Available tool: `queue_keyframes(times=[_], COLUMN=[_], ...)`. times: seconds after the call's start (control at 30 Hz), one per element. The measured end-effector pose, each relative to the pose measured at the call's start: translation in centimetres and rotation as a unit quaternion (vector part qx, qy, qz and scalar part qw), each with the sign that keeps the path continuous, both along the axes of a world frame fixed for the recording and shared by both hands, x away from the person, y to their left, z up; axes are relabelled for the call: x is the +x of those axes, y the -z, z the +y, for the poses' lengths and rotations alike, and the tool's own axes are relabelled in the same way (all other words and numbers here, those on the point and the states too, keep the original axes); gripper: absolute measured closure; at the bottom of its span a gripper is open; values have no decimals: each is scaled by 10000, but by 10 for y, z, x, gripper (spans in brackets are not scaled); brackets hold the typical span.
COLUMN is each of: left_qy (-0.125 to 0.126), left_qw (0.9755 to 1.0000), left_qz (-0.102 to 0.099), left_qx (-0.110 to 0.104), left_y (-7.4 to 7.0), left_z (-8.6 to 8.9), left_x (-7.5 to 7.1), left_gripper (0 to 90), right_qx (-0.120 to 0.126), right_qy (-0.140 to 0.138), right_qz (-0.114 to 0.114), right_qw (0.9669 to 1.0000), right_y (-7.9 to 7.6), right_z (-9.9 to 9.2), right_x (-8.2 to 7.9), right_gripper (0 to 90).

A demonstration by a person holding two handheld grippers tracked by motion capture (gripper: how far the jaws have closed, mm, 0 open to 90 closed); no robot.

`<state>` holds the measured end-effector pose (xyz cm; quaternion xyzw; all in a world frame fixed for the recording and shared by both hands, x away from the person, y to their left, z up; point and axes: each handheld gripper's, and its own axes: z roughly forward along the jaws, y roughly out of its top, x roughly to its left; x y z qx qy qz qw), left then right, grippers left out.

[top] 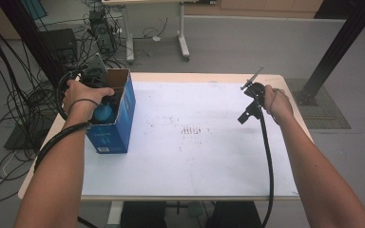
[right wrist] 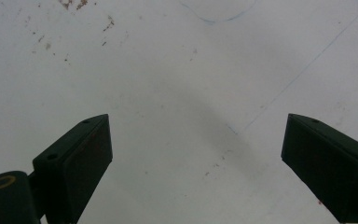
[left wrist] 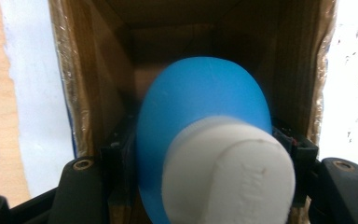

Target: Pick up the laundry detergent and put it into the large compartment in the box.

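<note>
Left gripper view shows the left gripper (left wrist: 205, 177) clamped on a blue rubber bulb with a white cap (left wrist: 200, 116), held inside the open blue cardboard box (top: 123, 111). Farther right, the right gripper (right wrist: 196, 172) hangs agape over the white tabletop (top: 195, 152).

White table sheet (top: 209, 156) — cables (top: 9, 99) on grey floor (top: 247, 47)
</note>
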<state>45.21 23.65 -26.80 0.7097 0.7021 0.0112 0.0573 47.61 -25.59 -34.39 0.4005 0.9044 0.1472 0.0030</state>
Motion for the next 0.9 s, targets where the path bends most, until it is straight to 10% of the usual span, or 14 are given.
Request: queue_keyframes(times=[0.9], left_qy=[12], left_qw=[10000], left_qz=[22], left_qx=[42], left_y=[1], left_z=[-3], left_x=[1], left_gripper=[378], right_qx=[20], right_qy=[30], right_qz=[17], right_qw=[10000], right_y=[2], right_z=[-1], right_x=[-1], right_gripper=[82])
